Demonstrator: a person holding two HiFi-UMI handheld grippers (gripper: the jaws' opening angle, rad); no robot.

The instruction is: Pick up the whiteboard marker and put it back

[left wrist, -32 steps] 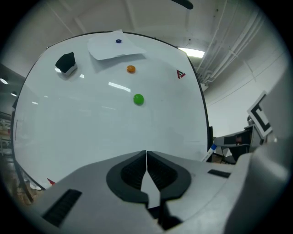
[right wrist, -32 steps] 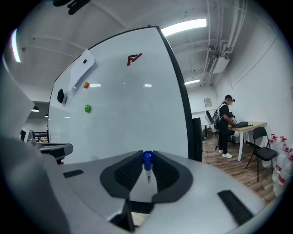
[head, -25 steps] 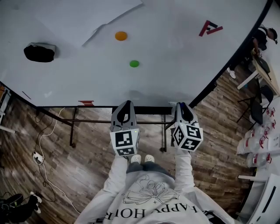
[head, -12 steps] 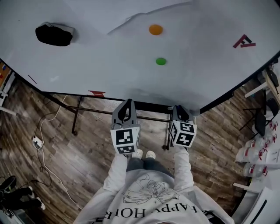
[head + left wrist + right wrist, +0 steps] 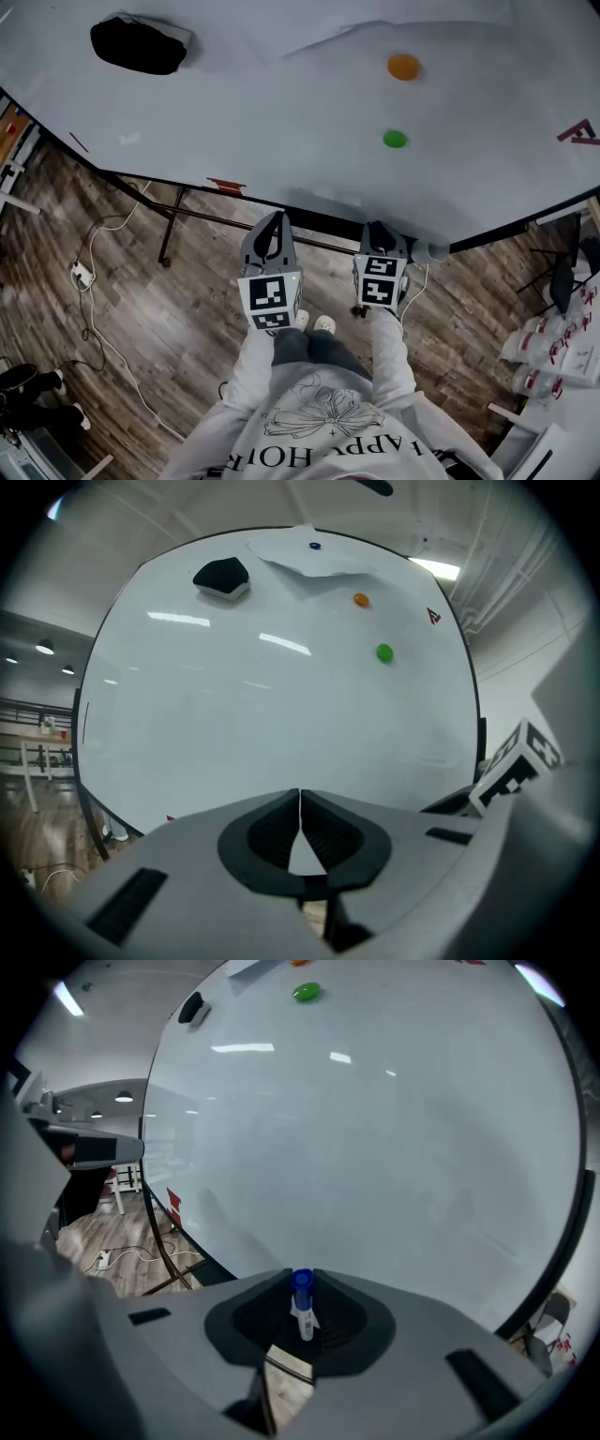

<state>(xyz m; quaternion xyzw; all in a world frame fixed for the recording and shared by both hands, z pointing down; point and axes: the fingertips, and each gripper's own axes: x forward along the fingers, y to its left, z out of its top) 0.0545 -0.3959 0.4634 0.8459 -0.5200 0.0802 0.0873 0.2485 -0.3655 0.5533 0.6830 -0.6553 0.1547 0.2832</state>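
Observation:
A whiteboard marker point(image 5: 302, 1302) with a blue cap stands between the pads of my right gripper point(image 5: 302, 1279), which is shut on it, cap end toward the whiteboard point(image 5: 375, 1129). In the head view the right gripper point(image 5: 380, 232) is at the board's lower edge, by the dark ledge point(image 5: 323, 223) that runs along it. My left gripper point(image 5: 273, 225) hangs beside it, just short of the same edge. In the left gripper view the left gripper point(image 5: 300, 794) is shut, its tips touching with nothing between them. The head view hides the marker behind the right gripper.
On the whiteboard point(image 5: 281, 122) sit a black eraser point(image 5: 139, 44), an orange magnet point(image 5: 404, 67), a green magnet point(image 5: 395, 139) and a red logo point(image 5: 578, 133). The stand's legs point(image 5: 171, 234) and a cable point(image 5: 94, 309) are on the wooden floor. Chairs point(image 5: 567, 253) stand at the right.
The head view has swung, so the board's magnets and eraser have slid right. Both grippers have sunk toward the board's lower edge, and the right one has rolled with the marker in it.

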